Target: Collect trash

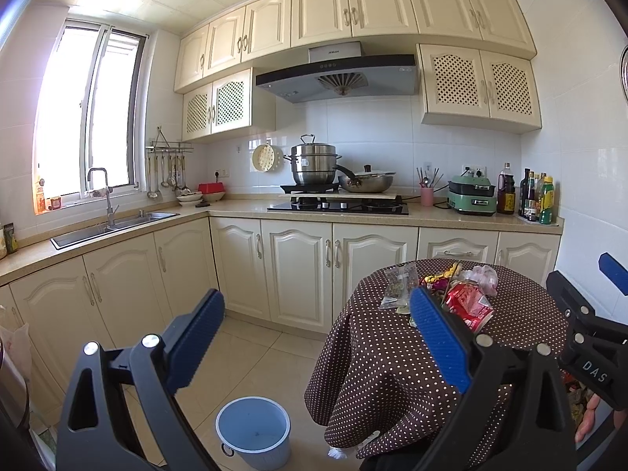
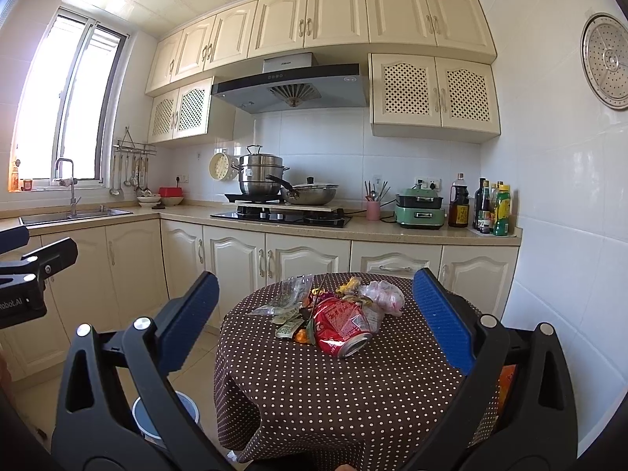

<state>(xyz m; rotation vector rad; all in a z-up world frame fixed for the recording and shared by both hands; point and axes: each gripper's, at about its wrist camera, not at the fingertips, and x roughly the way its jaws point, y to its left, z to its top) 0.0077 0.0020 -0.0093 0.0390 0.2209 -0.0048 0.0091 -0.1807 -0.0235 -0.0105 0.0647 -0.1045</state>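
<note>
Both grippers, left gripper (image 1: 316,337) and right gripper (image 2: 314,314), hang wide open, fingers empty; crushed red aluminium can (image 2: 342,327) lies mid-worktop amid wrappers — I judge it light, slippery; pinch across dented body.

Two wrist fisheyes, side by side, both facing the kitchen's stove wall over a round table.

The left wrist view looks from above the floor left of the table (image 1: 392,353), level toward the stove (image 1: 337,206), with the bucket (image 1: 253,428) low between its fingers and the table on its right half; the right gripper (image 1: 596,306) shows at its right edge. The right wrist view sits nearer the table (image 2: 353,384), centred on it, with the can (image 2: 341,325) close ahead and the left gripper (image 2: 23,271) at its left edge. Both share the table, the trash pile, the bucket (image 2: 165,412), stove, sink (image 2: 74,214), window and cabinets.
</note>
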